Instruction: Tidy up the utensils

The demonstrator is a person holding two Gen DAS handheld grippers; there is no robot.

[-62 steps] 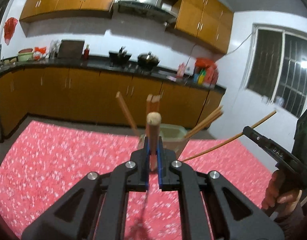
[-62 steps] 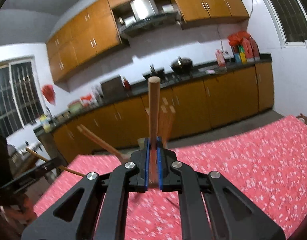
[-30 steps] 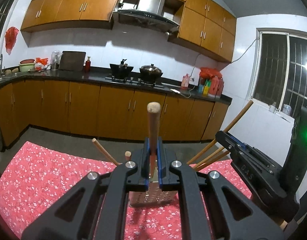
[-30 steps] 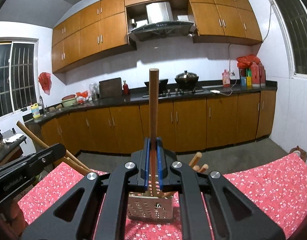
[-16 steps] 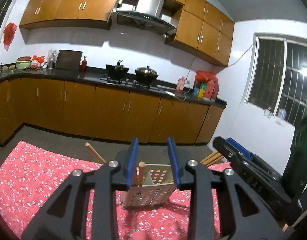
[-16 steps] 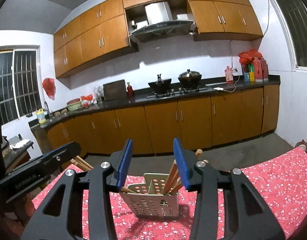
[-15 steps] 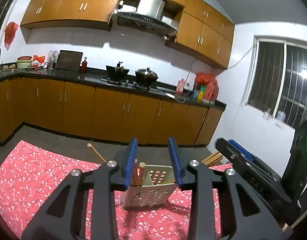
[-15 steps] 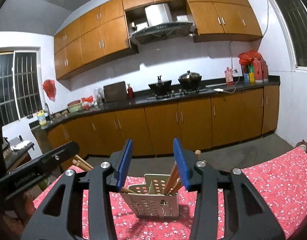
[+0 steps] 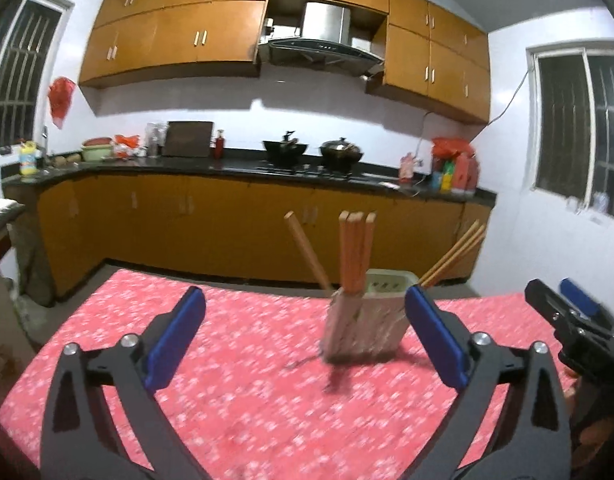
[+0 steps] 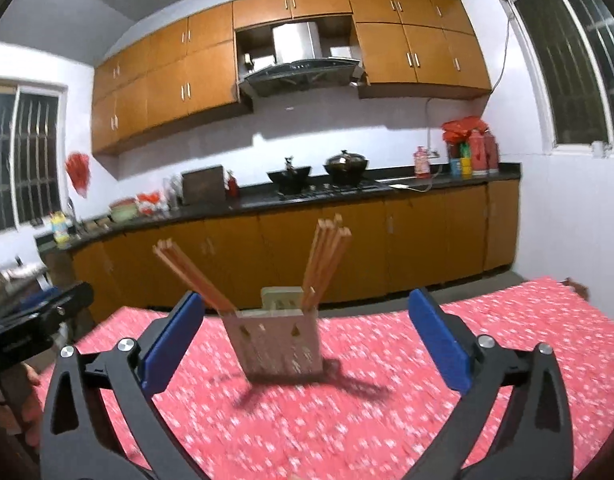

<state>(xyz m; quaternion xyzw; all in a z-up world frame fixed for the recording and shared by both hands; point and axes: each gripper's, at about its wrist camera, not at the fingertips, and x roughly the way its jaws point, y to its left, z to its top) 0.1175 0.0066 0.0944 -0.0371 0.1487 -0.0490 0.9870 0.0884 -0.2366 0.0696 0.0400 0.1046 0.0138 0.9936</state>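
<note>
With both sets of jaws opening wide and nothing between them, the left gripper (image 9: pixel 305 332) and right gripper (image 10: pixel 305 338) are read as empty; release looks done. Just beyond, the perforated holder (image 10: pixel 277 340) is seen upright on the red floral tablecloth (image 9: pixel 227 400); wooden utensils (image 9: pixel 355 256) are leaned inside, handles up, probably for easy reach; kitchen counter (image 10: pixel 347 192) is seen farthest.

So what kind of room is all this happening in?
A home kitchen, it seems: wooden cabinets, a range hood above a wok and lidded pot on the dark counter.
</note>
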